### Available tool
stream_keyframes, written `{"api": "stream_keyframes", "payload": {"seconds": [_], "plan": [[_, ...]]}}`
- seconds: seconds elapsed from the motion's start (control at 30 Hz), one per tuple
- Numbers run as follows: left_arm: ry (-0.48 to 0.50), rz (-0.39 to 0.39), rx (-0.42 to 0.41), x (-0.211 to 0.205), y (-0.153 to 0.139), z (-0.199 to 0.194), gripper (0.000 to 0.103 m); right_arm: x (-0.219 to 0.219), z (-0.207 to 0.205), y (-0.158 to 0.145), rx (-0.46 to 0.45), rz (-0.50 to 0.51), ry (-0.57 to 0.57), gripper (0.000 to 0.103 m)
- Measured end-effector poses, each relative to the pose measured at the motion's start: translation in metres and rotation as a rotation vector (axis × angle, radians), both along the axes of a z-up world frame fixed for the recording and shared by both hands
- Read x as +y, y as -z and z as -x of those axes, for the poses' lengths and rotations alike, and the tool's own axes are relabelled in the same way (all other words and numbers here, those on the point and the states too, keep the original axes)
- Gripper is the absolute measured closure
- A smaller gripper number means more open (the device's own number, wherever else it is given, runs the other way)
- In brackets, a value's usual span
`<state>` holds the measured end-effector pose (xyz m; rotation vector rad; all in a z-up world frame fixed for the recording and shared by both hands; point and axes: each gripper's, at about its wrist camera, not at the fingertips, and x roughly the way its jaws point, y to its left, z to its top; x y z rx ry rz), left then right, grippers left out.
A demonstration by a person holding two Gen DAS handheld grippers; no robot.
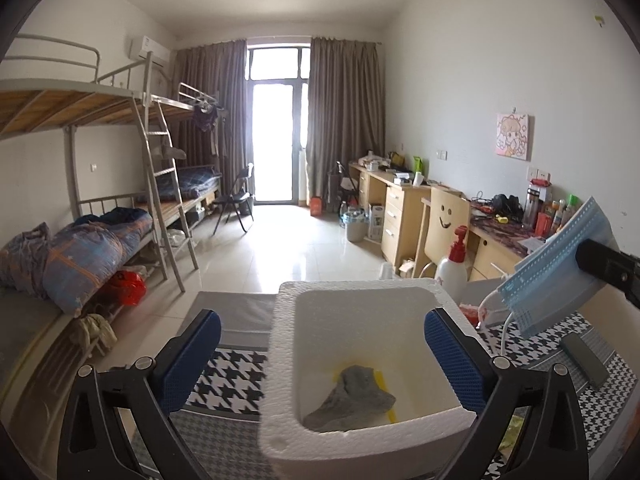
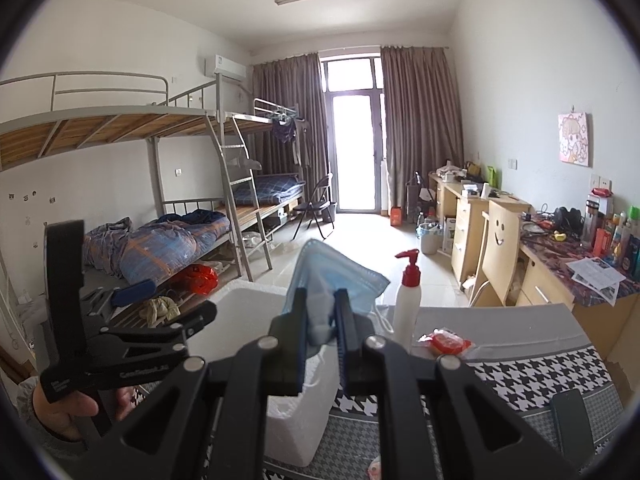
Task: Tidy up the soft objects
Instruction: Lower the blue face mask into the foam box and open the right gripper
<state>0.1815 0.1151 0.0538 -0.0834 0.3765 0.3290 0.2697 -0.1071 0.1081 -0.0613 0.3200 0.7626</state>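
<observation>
left wrist view: left gripper (image 1: 322, 354) spread wide over the foam box (image 1: 280, 364) holding a grey cloth (image 1: 352, 398), while the right gripper (image 2: 322, 320) pinches a light, limp mask (image 1: 560, 268) near the box, best gripped across its bunched pleats.
</observation>
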Motion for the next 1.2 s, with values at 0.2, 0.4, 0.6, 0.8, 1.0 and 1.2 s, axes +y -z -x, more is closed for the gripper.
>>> {"api": "stream_keyframes", "payload": {"seconds": [0.2,0.4,0.6,0.8,1.0,1.2], "plan": [[-0.019,0.004,-0.013,0.004,-0.001,0.008,0.001,0.008,0.004,-0.008,-0.027,-0.007,-0.017,0.087],[-0.035,0.008,-0.024,0.01,0.001,0.018,0.001,0.018,0.004,-0.008,-0.028,-0.002,-0.047,0.087],[-0.053,0.014,-0.031,0.015,0.002,0.025,0.001,0.029,0.001,-0.003,-0.015,0.01,-0.065,0.087],[-0.066,0.017,-0.029,0.017,0.006,0.029,0.001,0.035,-0.003,0.001,0.013,0.02,-0.097,0.087],[-0.076,0.022,-0.036,0.025,0.007,0.036,0.001,0.044,-0.004,0.005,0.029,0.039,-0.111,0.087],[-0.083,0.023,-0.043,0.027,0.007,0.043,0.001,0.049,-0.007,0.012,0.062,0.056,-0.134,0.087]]}}
